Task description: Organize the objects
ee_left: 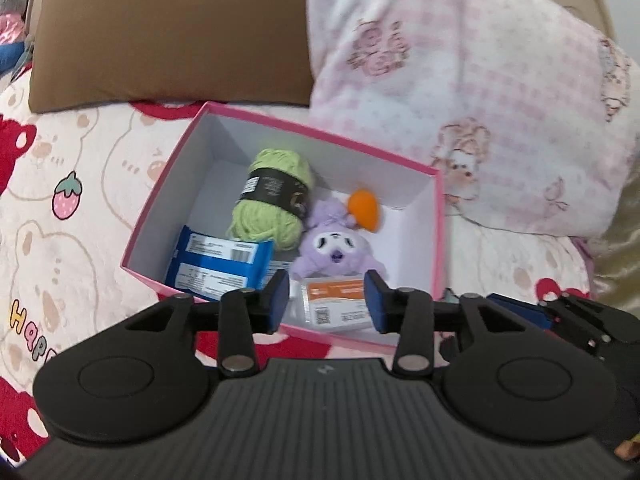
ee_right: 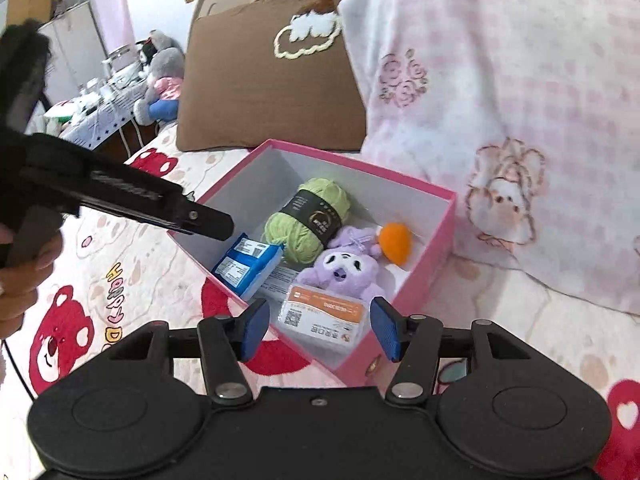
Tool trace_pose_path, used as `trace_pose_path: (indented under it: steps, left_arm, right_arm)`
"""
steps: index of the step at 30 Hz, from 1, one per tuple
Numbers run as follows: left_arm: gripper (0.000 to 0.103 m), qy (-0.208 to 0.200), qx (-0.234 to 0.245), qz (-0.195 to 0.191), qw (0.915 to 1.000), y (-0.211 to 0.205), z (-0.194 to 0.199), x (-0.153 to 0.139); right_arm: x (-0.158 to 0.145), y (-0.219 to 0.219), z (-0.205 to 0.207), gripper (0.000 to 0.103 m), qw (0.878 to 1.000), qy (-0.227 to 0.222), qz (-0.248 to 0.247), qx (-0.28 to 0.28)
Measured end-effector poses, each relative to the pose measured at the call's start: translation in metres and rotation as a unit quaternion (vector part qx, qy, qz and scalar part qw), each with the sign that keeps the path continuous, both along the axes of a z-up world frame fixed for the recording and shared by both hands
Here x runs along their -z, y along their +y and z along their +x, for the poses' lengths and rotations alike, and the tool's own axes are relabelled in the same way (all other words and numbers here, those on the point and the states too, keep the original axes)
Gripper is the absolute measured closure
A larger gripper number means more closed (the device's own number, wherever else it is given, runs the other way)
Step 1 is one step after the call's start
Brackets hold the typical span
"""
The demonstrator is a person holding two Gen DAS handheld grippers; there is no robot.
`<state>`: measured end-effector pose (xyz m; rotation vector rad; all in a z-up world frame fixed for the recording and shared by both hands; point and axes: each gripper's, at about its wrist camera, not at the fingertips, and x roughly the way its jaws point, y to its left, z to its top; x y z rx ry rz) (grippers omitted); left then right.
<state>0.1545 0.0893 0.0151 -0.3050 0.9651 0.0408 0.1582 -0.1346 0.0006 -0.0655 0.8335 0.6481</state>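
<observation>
Left wrist view: pink box on the bed holds soft yarn, a squashy plush toy and slippery packets; both hand-held grippers hover part-open, empty. Grasping the yarn's middle looks safest.

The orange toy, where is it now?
In both views the orange toy lies inside the pink box, near its far right corner, beside the purple plush.

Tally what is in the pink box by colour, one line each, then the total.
Green: 1, the yarn ball
Purple: 1, the plush toy
Orange: 1, the small soft piece
Blue: 1, the packet
Orange and white: 1, the clear case
Total: 5, all inside the pink box
</observation>
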Motion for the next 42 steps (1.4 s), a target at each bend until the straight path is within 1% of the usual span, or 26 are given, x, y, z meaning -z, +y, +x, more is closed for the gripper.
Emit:
trace_pose_path:
  steps: [5, 8, 10, 11, 15, 19, 21, 23, 26, 30, 31, 33, 36, 37, 41, 42]
  left_arm:
    - [0.053, -0.015, 0.013, 0.012, 0.9997, -0.023, -0.018, -0.022]
    - [0.048, -0.014, 0.029, 0.010, 0.9994, -0.033, -0.028, -0.032]
    - [0.043, -0.020, 0.031, 0.008, 0.9993, -0.036, -0.036, -0.039]
    - [0.040, -0.021, 0.033, 0.009, 0.9992, -0.039, -0.039, -0.041]
    - [0.036, -0.022, 0.042, 0.016, 0.9988, -0.051, -0.051, -0.047]
    - [0.031, -0.029, 0.051, 0.007, 0.9982, -0.063, -0.063, -0.050]
    - [0.028, -0.035, 0.059, 0.012, 0.9976, -0.070, -0.067, -0.049]
    - [0.024, -0.038, 0.066, 0.017, 0.9969, -0.076, -0.071, -0.046]
    - [0.024, -0.024, 0.071, 0.032, 0.9967, -0.086, -0.076, -0.035]
    - [0.024, -0.018, 0.068, 0.030, 0.9971, -0.092, -0.085, -0.024]
    - [0.023, -0.018, 0.068, 0.027, 0.9972, -0.094, -0.087, -0.022]
    - [0.022, -0.016, 0.067, 0.021, 0.9974, -0.096, -0.090, -0.017]
    - [0.018, -0.011, 0.062, 0.018, 0.9978, -0.102, -0.091, -0.010]
    - [0.015, -0.008, 0.060, 0.017, 0.9980, -0.103, -0.092, -0.008]
    - [0.005, -0.004, 0.053, 0.019, 0.9984, -0.110, -0.093, -0.002]
    - [0.004, -0.003, 0.054, 0.019, 0.9984, -0.111, -0.093, -0.001]
  right_arm:
    - [-0.012, -0.017, -0.010, 0.039, 1.000, -0.003, -0.011, 0.025]
    - [-0.017, -0.031, -0.016, 0.039, 0.999, -0.001, -0.012, 0.041]
    - [-0.021, -0.040, -0.021, 0.038, 0.999, -0.005, -0.014, 0.049]
    - [-0.023, -0.045, -0.024, 0.038, 0.998, -0.006, -0.015, 0.053]
    - [-0.031, -0.061, -0.034, 0.036, 0.997, -0.011, -0.020, 0.071]
    - [-0.038, -0.073, -0.045, 0.033, 0.996, -0.015, -0.022, 0.091]
    - [-0.039, -0.078, -0.050, 0.026, 0.994, -0.017, -0.023, 0.106]
    - [-0.038, -0.081, -0.055, 0.023, 0.992, -0.023, -0.032, 0.119]
    - [-0.032, -0.088, -0.061, 0.022, 0.990, -0.017, -0.038, 0.137]
    - [-0.031, -0.098, -0.068, 0.021, 0.988, -0.007, -0.032, 0.153]
    - [-0.032, -0.100, -0.070, 0.019, 0.987, -0.008, -0.030, 0.155]
    - [-0.033, -0.104, -0.075, 0.013, 0.987, -0.017, -0.028, 0.158]
    - [-0.034, -0.107, -0.082, 0.012, 0.984, -0.019, -0.037, 0.175]
    - [-0.034, -0.109, -0.083, 0.012, 0.982, -0.017, -0.042, 0.184]
    - [-0.028, -0.115, -0.086, 0.012, 0.976, 0.005, -0.055, 0.211]
    - [-0.027, -0.116, -0.087, 0.012, 0.976, 0.008, -0.055, 0.213]
